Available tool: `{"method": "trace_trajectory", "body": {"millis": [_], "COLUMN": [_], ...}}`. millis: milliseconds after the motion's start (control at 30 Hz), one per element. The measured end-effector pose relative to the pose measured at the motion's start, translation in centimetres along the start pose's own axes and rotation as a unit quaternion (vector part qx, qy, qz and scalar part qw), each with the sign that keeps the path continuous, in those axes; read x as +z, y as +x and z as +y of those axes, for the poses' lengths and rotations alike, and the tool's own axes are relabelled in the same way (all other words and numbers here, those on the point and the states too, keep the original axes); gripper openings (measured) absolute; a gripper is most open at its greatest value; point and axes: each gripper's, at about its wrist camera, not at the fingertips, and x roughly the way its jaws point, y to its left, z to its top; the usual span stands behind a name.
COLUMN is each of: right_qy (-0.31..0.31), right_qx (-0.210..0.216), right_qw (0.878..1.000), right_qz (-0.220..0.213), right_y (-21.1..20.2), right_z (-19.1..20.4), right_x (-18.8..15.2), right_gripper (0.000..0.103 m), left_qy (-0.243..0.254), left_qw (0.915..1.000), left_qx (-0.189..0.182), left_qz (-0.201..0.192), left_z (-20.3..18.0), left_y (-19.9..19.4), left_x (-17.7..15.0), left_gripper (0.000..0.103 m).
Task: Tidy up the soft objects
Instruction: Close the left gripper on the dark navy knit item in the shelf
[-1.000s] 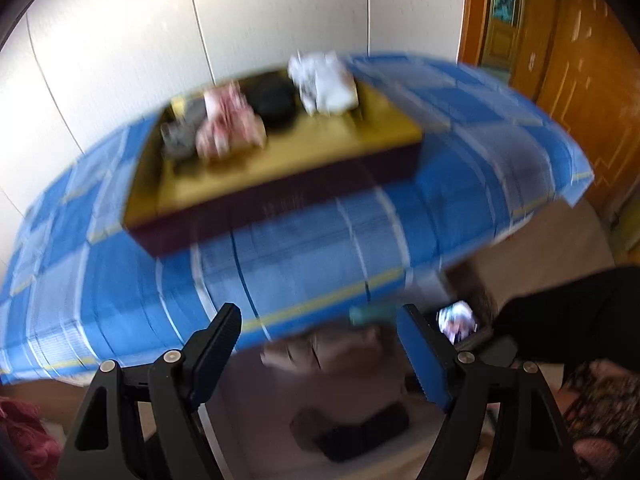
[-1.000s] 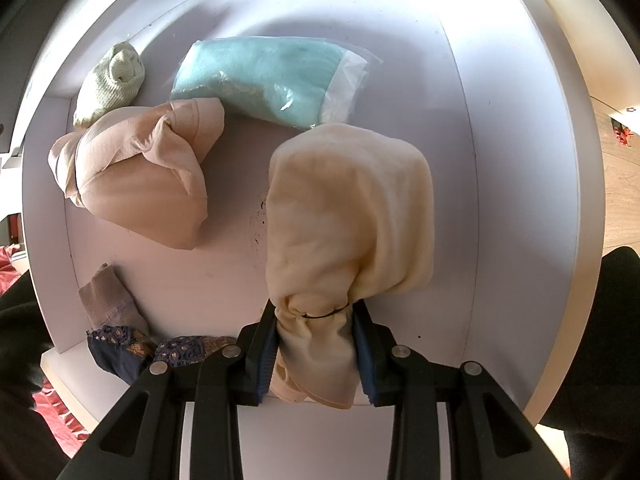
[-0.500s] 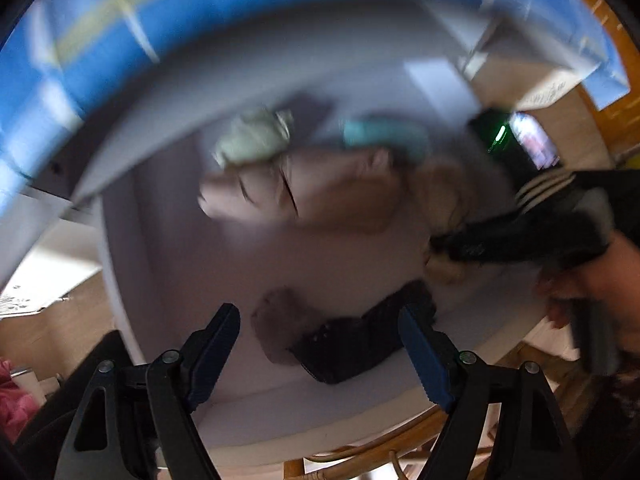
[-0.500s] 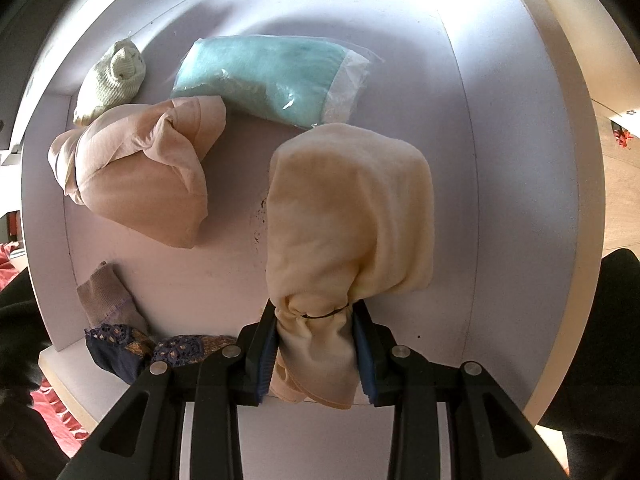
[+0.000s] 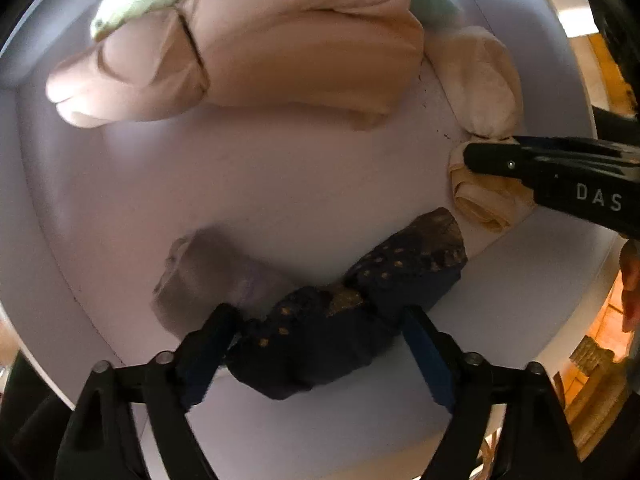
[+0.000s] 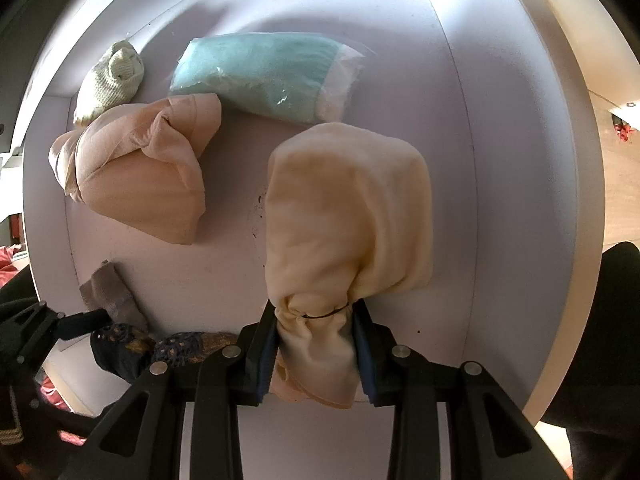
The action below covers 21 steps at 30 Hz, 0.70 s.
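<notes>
My left gripper (image 5: 316,340) points down at a white round-edged surface (image 5: 280,184). Its jaws are opening, one on each side of a dark navy patterned bundle (image 5: 344,320) that lies between them. A grey-brown sock (image 5: 200,276) touches that bundle on its left. My right gripper (image 6: 316,344) is shut on the tied neck of a cream cloth bundle (image 6: 348,208), which rests on the surface. In the left wrist view the right gripper (image 5: 520,164) reaches in from the right edge. One left finger (image 6: 80,320) shows beside the dark bundle (image 6: 128,352).
A peach bundle (image 6: 140,184), a teal cloth in a clear bag (image 6: 264,76) and a pale green sock (image 6: 112,80) lie at the back left. The surface has a raised rim (image 6: 580,128). A person's hand (image 5: 630,292) is at the right edge.
The left view swung down from a blue checked bed with a tray to the white surface and dropped close over the dark bundle. The right gripper and its cream bundle stayed put.
</notes>
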Motion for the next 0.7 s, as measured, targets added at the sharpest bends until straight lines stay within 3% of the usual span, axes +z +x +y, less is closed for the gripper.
{"method": "trace_trajectory", "body": {"millis": [67, 200, 333, 467, 600, 700], "right_qy": [0.0, 0.0, 0.001, 0.0, 0.001, 0.0], "right_qx": [0.0, -0.001, 0.0, -0.002, -0.002, -0.003], "right_qw": [1.0, 1.0, 1.0, 1.0, 1.0, 1.0], "right_qz": [0.0, 0.0, 0.0, 0.0, 0.0, 0.0], "right_y": [0.1, 0.2, 0.3, 0.3, 0.3, 0.3], "right_z": [-0.1, -0.2, -0.3, -0.3, -0.2, -0.1], "right_x": [0.0, 0.1, 0.1, 0.1, 0.1, 0.1], "right_gripper": [0.034, 0.034, 0.034, 0.034, 0.034, 0.034], "left_qy": [0.007, 0.042, 0.009, -0.013, -0.037, -0.008], "left_qw": [0.9999, 0.9942, 0.9911, 0.9806, 0.9872, 0.9931], "left_qx": [0.013, 0.092, 0.109, 0.157, 0.079, 0.031], "left_qz": [0.002, -0.038, -0.075, -0.116, -0.133, -0.113], "left_z": [-0.3, -0.9, 0.4, 1.3, 1.9, 0.7], "left_y": [0.2, -0.1, -0.8, -2.2, -3.7, -3.3], "left_x": [0.1, -0.2, -0.7, -1.0, -1.6, -2.0], "left_gripper": [0.09, 0.094, 0.094, 0.092, 0.092, 0.092]}}
